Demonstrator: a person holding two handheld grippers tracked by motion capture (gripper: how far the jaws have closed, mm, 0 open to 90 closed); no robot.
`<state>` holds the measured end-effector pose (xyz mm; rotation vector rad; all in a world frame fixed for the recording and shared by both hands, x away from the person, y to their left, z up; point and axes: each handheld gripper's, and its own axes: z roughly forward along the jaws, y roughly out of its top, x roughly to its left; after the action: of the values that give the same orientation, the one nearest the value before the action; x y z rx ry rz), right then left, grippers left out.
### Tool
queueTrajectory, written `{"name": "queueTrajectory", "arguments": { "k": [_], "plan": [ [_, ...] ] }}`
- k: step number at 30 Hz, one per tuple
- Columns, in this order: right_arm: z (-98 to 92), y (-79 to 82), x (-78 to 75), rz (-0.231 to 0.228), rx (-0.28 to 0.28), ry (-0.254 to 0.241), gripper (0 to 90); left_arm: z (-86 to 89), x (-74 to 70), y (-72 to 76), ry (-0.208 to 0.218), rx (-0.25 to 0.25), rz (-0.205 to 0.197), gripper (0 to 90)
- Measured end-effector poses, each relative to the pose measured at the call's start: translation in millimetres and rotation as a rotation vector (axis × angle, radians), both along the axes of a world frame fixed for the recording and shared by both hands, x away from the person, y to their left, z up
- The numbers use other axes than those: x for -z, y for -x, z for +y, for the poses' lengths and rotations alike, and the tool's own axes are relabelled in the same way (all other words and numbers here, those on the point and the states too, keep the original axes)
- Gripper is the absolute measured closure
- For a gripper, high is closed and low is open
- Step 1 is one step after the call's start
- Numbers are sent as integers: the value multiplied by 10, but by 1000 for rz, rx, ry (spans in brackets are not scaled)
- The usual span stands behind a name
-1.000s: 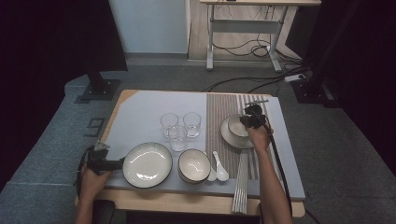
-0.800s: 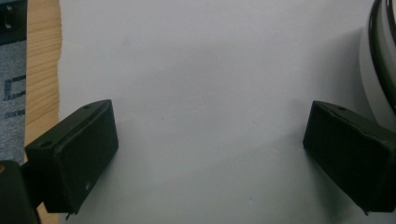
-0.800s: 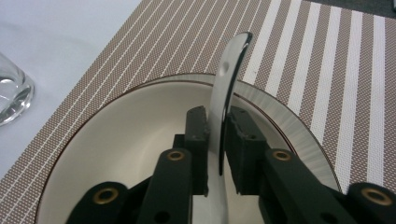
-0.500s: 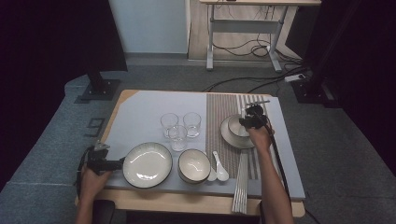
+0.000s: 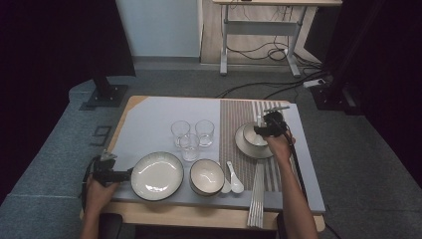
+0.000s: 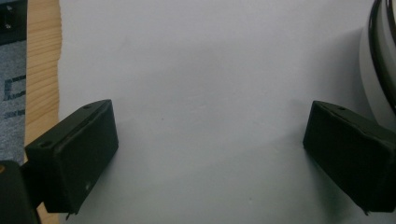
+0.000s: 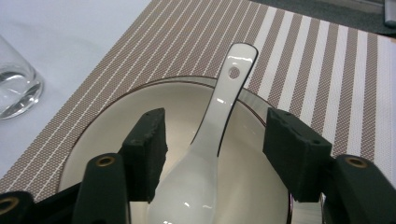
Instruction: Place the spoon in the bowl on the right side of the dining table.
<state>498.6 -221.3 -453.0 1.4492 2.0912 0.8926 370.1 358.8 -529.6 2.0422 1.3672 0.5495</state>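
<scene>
Under R gripper (image 7: 215, 154): spoon (image 7: 210, 154) bowl-end cut off.

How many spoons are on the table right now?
2. One spoon lies in the bowl on the striped mat, between the right gripper's open jaws. The other spoon lies beside the front bowl.

Bare forearms, no sleeves. Black blocky two-jaw left claw (image 5: 130, 172) and right claw (image 5: 256, 130): matte rectangular pads, brass screws, black trailing cables, grey plates.
</scene>
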Motion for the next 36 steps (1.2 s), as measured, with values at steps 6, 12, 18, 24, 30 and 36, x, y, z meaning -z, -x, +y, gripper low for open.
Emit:
{"name": "queueTrajectory", "arguments": {
  "k": [6,12,18,24,30,36],
  "plan": [
    [52,106,-110,-36,-29,37,302,0,0,0,0,0,0,29],
    [84,242,-235,-54,-53,40,209,-1,0,1,0,0,0,29],
    [89,402,-359,-76,-70,41,137,-1,0,2,-1,0,-1,29],
    [102,587,-468,-94,-101,58,127,-2,0,2,-1,-1,-1,29],
    [84,803,-558,-127,-128,49,63,-1,0,2,-2,0,-2,29],
    [69,1006,-607,-136,-150,69,7,-1,0,3,-2,0,-2,29]
  ]
}}
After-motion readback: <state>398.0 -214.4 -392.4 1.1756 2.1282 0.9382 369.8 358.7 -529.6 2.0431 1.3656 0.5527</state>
